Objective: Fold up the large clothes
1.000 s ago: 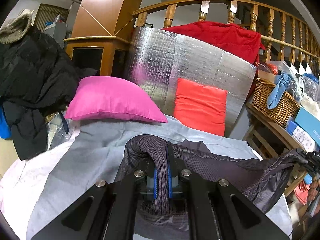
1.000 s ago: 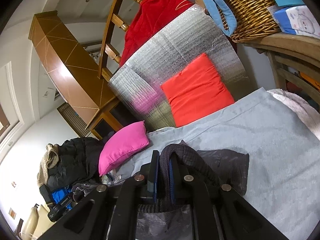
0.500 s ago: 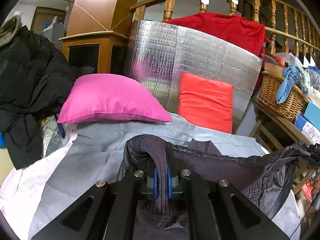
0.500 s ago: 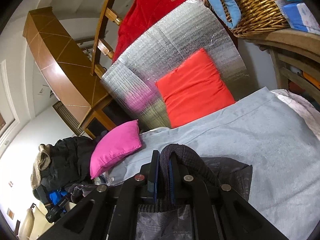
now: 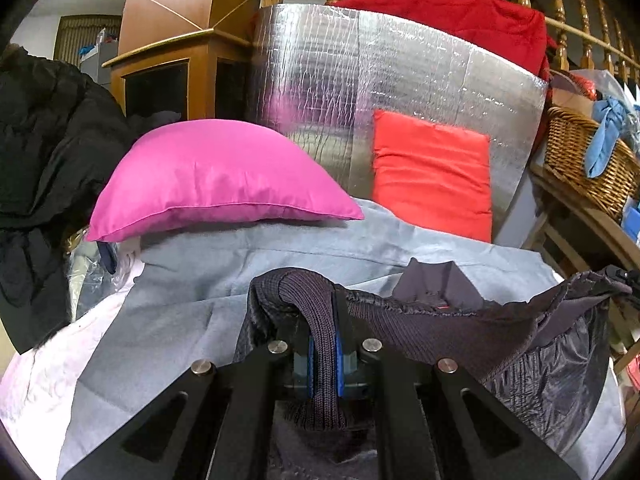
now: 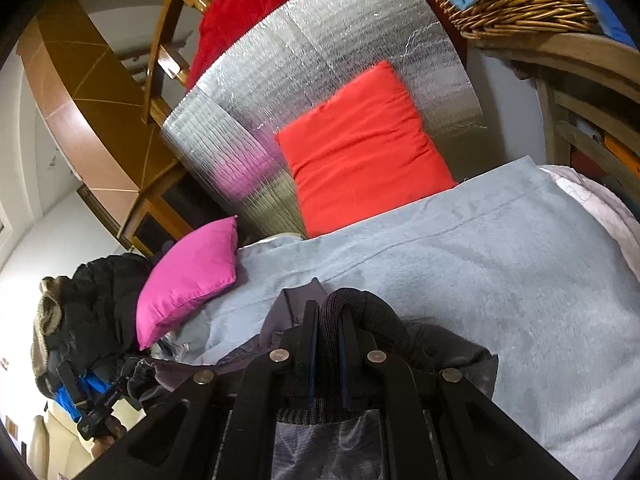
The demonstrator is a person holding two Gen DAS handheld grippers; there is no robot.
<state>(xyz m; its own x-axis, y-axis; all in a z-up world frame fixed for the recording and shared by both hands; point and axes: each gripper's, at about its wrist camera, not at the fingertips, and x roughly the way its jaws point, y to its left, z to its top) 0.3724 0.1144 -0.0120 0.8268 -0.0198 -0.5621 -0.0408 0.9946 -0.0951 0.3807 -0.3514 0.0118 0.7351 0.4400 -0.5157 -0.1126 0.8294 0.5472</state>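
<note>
A dark grey-purple jacket (image 5: 532,344) with a ribbed knit hem is held up over the grey-blue sheet (image 5: 168,320) of the bed. My left gripper (image 5: 323,356) is shut on the ribbed hem at one end. My right gripper (image 6: 329,354) is shut on the ribbed hem (image 6: 360,308) at the other end. The hem stretches between them, and the shiny body of the jacket (image 6: 320,448) hangs below. The right gripper shows at the far right edge of the left wrist view (image 5: 624,276), and the left gripper at the lower left of the right wrist view (image 6: 100,408).
A pink pillow (image 5: 216,176) and a red cushion (image 5: 432,184) lie at the head of the bed against a silver foil panel (image 5: 400,80). Black coats (image 5: 44,152) pile at the left. A wicker basket (image 5: 588,160) sits on a wooden shelf at the right.
Both grippers have moved forward and lower toward the pillows with the hem still held. The pillows loom larger and the right wrist view has tilted down toward the sheet.
</note>
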